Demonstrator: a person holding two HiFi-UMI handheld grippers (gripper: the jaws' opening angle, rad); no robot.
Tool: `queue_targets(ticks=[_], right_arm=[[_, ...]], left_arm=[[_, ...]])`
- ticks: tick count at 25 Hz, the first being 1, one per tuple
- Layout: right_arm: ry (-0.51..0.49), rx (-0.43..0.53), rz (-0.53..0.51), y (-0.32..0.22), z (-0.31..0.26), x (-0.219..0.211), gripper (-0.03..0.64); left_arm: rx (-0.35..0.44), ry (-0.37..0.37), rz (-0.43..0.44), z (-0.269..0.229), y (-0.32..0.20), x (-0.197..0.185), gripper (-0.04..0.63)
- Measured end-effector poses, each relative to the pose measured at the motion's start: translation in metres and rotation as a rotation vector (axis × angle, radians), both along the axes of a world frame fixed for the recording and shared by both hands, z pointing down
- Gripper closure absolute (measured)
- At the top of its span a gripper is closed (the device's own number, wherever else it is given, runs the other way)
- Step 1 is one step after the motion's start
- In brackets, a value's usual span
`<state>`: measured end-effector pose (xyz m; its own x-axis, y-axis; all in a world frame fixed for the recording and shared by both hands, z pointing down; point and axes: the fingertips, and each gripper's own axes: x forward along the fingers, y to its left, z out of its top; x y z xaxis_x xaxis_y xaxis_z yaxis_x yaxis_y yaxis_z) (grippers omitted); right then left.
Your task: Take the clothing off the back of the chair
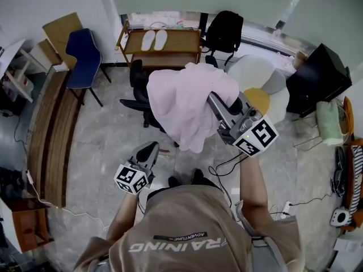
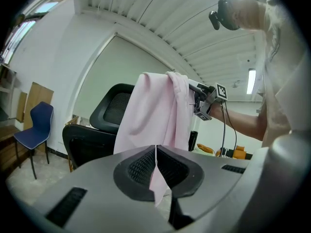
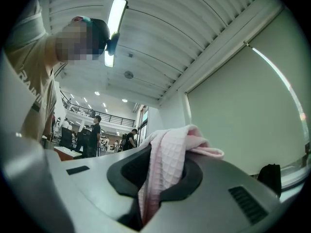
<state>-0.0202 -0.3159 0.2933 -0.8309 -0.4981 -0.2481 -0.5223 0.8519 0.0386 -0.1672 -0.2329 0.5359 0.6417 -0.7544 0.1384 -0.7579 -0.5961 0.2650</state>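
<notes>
Left tongs and right tongs both clamp the pink clothing.

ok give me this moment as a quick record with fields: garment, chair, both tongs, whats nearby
garment: pink waffle-weave garment, its top raised above the chair back, the rest hanging down over it
chair: black office chair, mostly covered in the head view
right tongs: shut on a bunched fold at the garment's top
left tongs: shut on a thin pink edge of cloth
task stage: garment gripped, not clearly free of the chair
nearby: blue chair; white slippers on a wooden shelf
</notes>
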Motion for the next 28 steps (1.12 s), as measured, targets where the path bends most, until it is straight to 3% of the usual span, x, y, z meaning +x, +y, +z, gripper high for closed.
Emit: queue_targets(ticks=[7, 14, 23, 28], right_arm=[[-0.018, 0.001, -0.02, 0.02, 0.003, 0.011, 0.558], [-0.02, -0.022, -0.071, 0.037, 0.01, 0.018, 0.559], [-0.026, -0.062, -0.169, 0.089, 0.024, 0.055, 0.559], [-0.034, -0.089, -0.2, 0.105, 0.039, 0.069, 0.558]], left_arm=[[0.0, -0.003, 0.024, -0.001, 0.006, 0.012, 0.574], [-0.004, -0.006, -0.029, -0.001, 0.021, 0.018, 0.574], [0.016, -0.012, -0.088, -0.014, 0.074, 0.081, 0.574], [0.008, -0.034, -0.142, -0.016, 0.101, 0.087, 0.574]])
